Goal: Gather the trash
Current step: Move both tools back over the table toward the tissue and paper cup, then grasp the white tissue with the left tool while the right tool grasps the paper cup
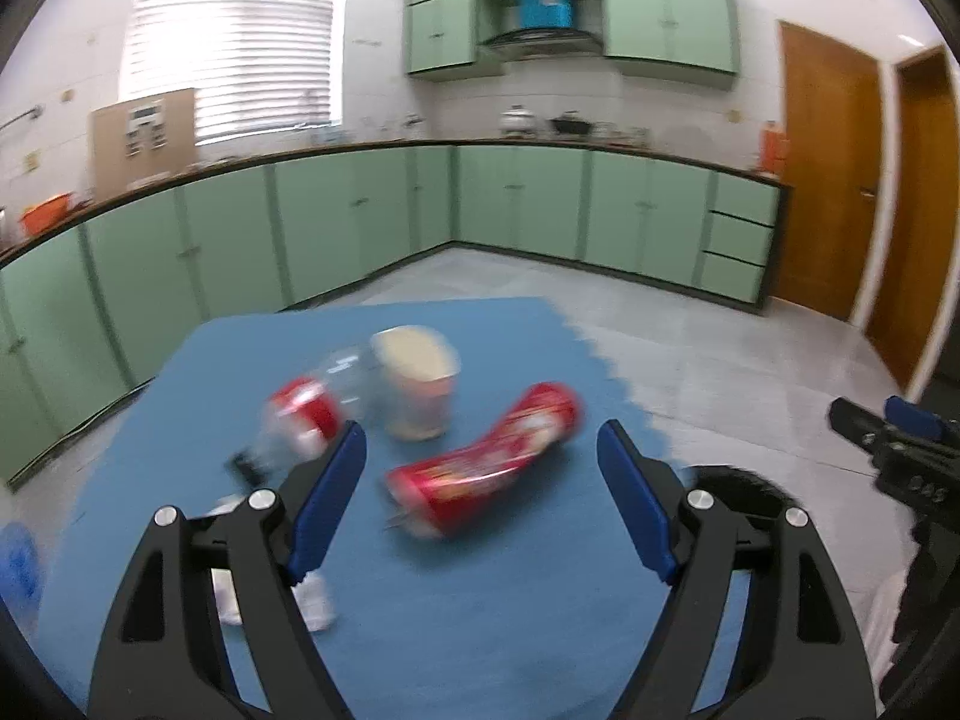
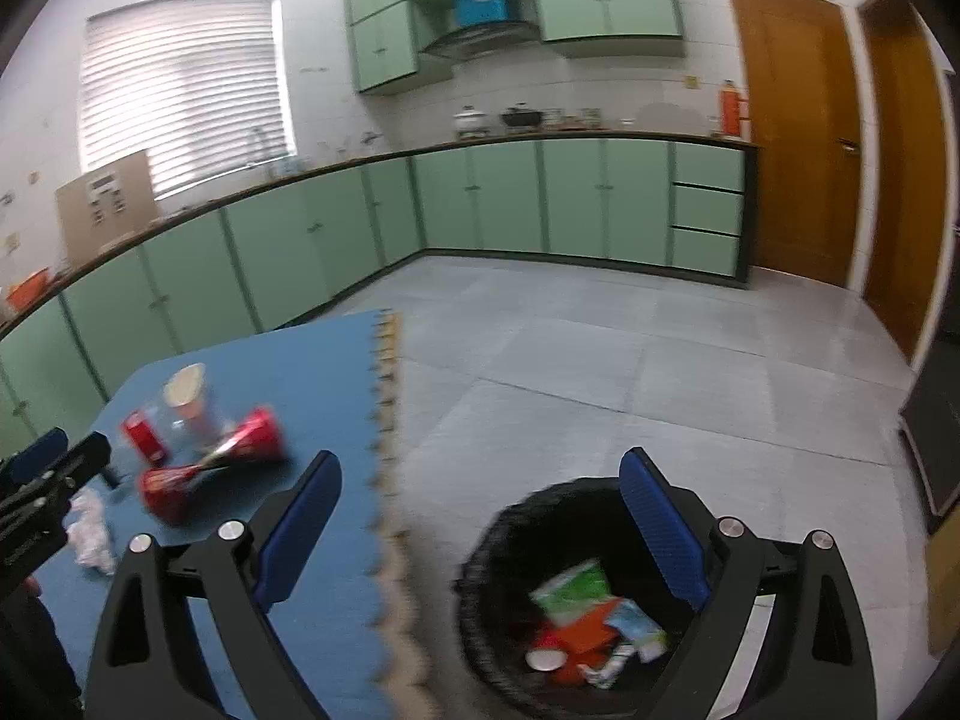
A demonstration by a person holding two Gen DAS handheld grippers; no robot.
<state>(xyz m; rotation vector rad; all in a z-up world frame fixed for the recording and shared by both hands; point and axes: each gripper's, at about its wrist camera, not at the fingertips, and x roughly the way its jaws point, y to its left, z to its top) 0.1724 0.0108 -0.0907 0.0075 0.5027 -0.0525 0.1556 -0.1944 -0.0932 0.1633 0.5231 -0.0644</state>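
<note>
On the blue foam mat [image 1: 480, 618] lie a red crisp tube [image 1: 489, 459] on its side, an upright beige paper cup [image 1: 418, 381], a clear bottle with a red label [image 1: 303, 417] and crumpled white paper [image 1: 315, 600]. My left gripper [image 1: 480, 468] is open and empty above the mat, with the red tube between its fingers in view. My right gripper [image 2: 480, 516] is open and empty above the black bin [image 2: 510, 552], which holds cartons and wrappers. The red tube [image 2: 210, 471], cup [image 2: 189, 399] and white paper [image 2: 90, 525] also show in the right wrist view.
Green kitchen cabinets [image 1: 360, 222] run along the far walls. Wooden doors [image 1: 828, 174] stand at the right. Grey tiled floor [image 2: 630, 360] lies beyond the mat's toothed edge [image 2: 390, 480]. The black bin's rim [image 1: 732, 477] shows right of the mat.
</note>
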